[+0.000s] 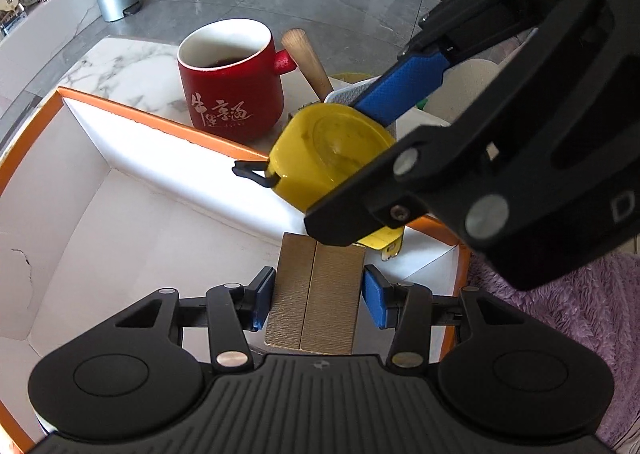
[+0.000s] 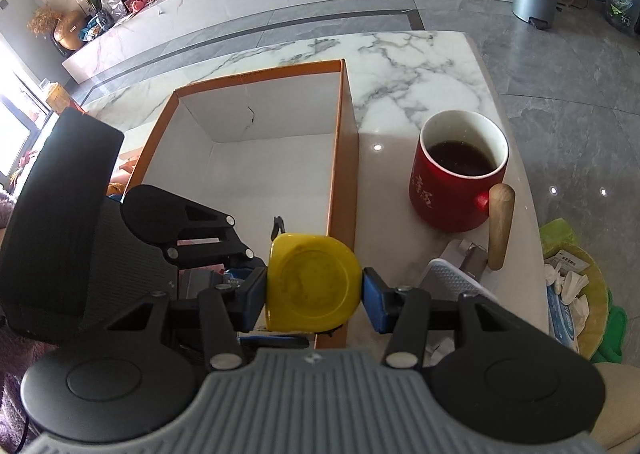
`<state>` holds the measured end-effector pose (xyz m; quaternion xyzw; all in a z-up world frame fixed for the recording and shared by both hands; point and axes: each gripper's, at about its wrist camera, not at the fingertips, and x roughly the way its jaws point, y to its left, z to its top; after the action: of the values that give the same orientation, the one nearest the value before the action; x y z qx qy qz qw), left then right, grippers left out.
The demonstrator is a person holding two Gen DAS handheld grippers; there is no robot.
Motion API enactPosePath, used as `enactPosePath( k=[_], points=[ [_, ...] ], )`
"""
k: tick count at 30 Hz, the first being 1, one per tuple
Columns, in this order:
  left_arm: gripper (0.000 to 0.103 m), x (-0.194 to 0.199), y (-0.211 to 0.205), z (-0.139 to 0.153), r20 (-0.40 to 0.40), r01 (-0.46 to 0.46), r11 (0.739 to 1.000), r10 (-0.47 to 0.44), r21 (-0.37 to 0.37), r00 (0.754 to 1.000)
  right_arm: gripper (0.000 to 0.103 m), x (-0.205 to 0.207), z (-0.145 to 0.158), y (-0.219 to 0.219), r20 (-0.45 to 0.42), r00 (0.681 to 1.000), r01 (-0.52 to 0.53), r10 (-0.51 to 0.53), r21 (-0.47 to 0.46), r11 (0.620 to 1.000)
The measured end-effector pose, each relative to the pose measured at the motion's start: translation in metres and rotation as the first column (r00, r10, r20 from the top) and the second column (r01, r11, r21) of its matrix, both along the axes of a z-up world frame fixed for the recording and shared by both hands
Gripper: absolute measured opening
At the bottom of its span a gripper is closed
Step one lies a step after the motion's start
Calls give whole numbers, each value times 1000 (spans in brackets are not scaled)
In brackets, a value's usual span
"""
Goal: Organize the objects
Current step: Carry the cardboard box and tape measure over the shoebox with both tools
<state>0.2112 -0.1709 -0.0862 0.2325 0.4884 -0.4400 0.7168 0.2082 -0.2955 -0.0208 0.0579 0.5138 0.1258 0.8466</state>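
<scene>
The left gripper (image 1: 314,304) clamps a gold block (image 1: 316,294) low over the near corner of the orange box (image 2: 344,157); the right gripper (image 2: 314,296) grips a yellow tape measure (image 2: 314,284) above the box's wall. Both tilt steeply downward. Each should probably clear the rim and settle low before letting go, staying clear of the full red mug (image 2: 460,173).
</scene>
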Motion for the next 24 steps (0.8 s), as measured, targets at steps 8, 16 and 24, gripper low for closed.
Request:
enactPosePath(
  k=[8, 16, 24],
  points=[
    [55, 13, 2, -5, -108, 6, 1000, -6, -3, 994, 53, 1, -2, 1, -2, 1000, 2, -2, 0, 1000],
    [52, 17, 0, -4, -85, -36, 997, 30, -75, 996, 53, 2, 0, -5, 11, 1000, 24, -24, 2, 1000],
    [34, 30, -2, -11, -158, -4, 994, -13, -105, 987, 53, 4, -1, -5, 6, 1000, 24, -24, 2, 1000]
  ],
)
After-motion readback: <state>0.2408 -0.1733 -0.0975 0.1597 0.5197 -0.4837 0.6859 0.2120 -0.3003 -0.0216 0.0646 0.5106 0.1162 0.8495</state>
